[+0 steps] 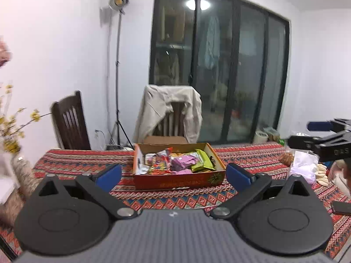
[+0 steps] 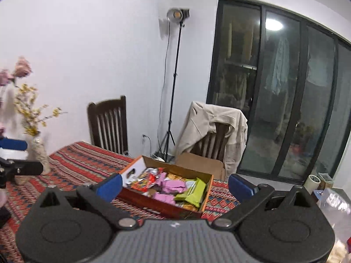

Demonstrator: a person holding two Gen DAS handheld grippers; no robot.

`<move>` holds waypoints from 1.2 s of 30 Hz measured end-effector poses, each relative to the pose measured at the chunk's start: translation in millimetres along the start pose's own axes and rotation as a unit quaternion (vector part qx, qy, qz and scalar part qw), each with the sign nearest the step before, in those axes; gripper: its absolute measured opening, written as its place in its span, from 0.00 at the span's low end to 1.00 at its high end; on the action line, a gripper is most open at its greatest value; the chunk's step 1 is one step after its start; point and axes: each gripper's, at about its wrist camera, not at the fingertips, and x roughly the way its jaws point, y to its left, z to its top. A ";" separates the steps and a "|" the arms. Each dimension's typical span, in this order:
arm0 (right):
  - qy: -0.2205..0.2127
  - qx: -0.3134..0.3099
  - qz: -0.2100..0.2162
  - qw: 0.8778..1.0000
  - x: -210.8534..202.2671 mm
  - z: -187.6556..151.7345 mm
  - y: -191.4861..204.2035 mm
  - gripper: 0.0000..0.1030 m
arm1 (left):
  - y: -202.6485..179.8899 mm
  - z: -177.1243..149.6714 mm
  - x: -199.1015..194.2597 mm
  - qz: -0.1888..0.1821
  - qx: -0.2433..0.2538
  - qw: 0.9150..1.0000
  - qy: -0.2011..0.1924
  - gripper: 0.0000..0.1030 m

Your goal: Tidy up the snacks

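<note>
Snack box: the open cardboard box [image 1: 178,180] sits mid-table on the patterned tablecloth [image 1: 248,160], filled with snack packets [image 1: 175,163], pink and green ones on top.
Left gripper [image 1: 173,176]: I see its blue pads spread wide, nothing between them.
Right gripper [image 2: 175,184]: likewise wide open and empty.
Right of the box: a clear bag [image 1: 303,165], contents blurred, maybe biscuits.
Behind: a chair draped with a beige jacket [image 1: 173,109].
</note>
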 end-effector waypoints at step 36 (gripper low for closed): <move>-0.042 0.056 -0.051 0.996 -179.5 -345.8 165.4 1.00 | -15.3 -294.9 -162.8 0.089 -0.001 0.996 -0.008 1.00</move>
